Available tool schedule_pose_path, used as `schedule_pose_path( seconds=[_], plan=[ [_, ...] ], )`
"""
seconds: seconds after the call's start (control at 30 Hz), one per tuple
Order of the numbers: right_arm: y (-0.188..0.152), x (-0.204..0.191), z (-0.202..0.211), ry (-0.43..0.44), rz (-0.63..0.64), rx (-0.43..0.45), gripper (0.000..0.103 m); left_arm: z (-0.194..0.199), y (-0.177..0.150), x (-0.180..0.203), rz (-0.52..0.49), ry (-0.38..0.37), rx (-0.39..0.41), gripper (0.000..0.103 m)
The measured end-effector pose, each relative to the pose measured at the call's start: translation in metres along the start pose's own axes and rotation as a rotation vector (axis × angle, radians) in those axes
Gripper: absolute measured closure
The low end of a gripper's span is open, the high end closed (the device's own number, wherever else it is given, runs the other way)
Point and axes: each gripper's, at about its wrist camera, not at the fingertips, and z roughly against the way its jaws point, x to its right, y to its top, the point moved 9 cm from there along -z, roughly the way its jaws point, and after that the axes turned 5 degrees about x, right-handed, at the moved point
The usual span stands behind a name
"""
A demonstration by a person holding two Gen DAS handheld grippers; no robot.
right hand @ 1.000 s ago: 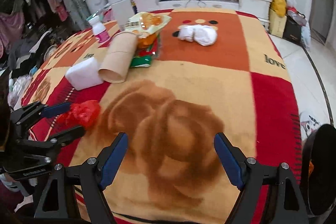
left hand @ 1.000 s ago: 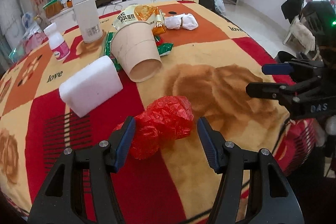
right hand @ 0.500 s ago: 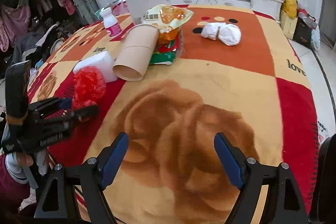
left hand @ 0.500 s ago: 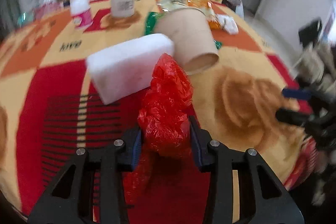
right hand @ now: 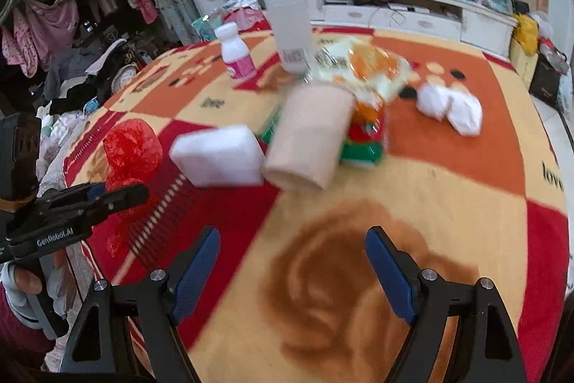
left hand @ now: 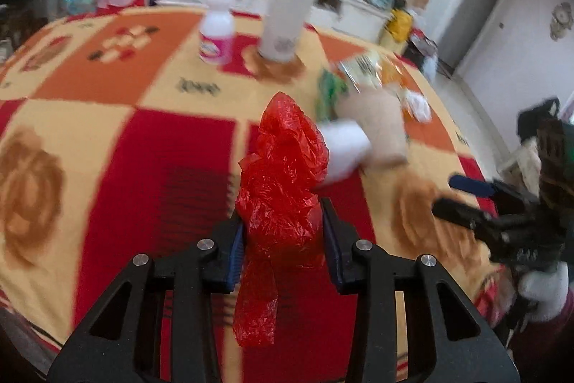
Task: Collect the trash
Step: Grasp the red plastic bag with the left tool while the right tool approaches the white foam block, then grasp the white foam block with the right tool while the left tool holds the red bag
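The left gripper (left hand: 283,239) is clamped on the red plastic bag (left hand: 283,174), its pads pressing the crumpled middle at lower centre of the left wrist view; the bag stands up above the jaws and a loose tail hangs below them, so its long axis runs up and down the frame, clear of the blanket (left hand: 107,139). The right gripper (right hand: 292,268) stands wide apart and holds nothing; ahead of it, toward the middle of the right wrist view, lie the white foam block (right hand: 219,155) and the tipped paper cup (right hand: 308,139), touching side by side, so the right hand is the nearer to these; I judge them the next trash. Behind the cup sit snack wrappers (right hand: 362,70) and crumpled tissues (right hand: 448,106); the small bottle (right hand: 236,54) and tall white container (right hand: 290,24) stand upright further back; nothing blocks the way to the block.
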Motion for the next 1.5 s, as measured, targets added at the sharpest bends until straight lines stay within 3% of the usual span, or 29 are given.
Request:
schedule_pose_path(
  seconds=[0.13, 0.23, 0.33, 0.4, 0.5, 0.6, 0.83, 0.97, 1.07, 1.23, 1.37, 1.5],
  plan=[
    [0.008, -0.013, -0.001, 0.012, 0.017, 0.009, 0.021, -0.014, 0.026, -0.018, 0.011, 0.051, 0.017, 0.068],
    [0.002, -0.015, -0.001, 0.006, 0.03, -0.004, 0.021, -0.043, 0.03, -0.026, 0.013, 0.063, -0.035, 0.068],
    [-0.005, -0.006, 0.002, -0.012, 0.023, -0.017, 0.021, -0.059, 0.024, -0.021, 0.013, 0.024, -0.078, 0.068],
    [-0.008, 0.005, 0.008, -0.032, 0.01, -0.018, 0.021, -0.048, 0.016, -0.009, -0.011, -0.01, -0.068, 0.068],
    [-0.011, 0.023, 0.014, -0.056, -0.027, -0.019, 0.021, -0.027, -0.002, 0.014, -0.018, -0.128, -0.092, 0.068],
    [-0.011, 0.029, 0.014, -0.05, -0.056, -0.022, 0.021, -0.019, -0.028, 0.029, -0.058, -0.164, -0.139, 0.068],
    [-0.022, 0.007, 0.004, -0.012, -0.051, -0.052, 0.021, -0.012, -0.023, 0.011, -0.016, -0.102, -0.102, 0.068],
    [-0.022, 0.004, 0.002, -0.002, -0.065, -0.051, 0.021, -0.022, -0.029, 0.008, -0.026, -0.08, -0.124, 0.068],
    [-0.023, 0.005, 0.001, -0.016, -0.071, -0.053, 0.021, -0.032, -0.044, 0.024, -0.019, -0.139, -0.182, 0.068],
    [-0.02, 0.016, 0.006, -0.04, -0.093, -0.045, 0.021, -0.014, -0.055, 0.06, -0.055, -0.252, -0.169, 0.068],
    [-0.019, 0.015, 0.002, -0.019, -0.14, -0.046, 0.021, 0.003, -0.05, 0.052, -0.043, -0.242, -0.136, 0.068],
    [-0.019, 0.0, -0.012, 0.014, -0.165, -0.062, 0.021, 0.013, -0.05, 0.022, -0.021, -0.158, -0.111, 0.068]
  ],
)
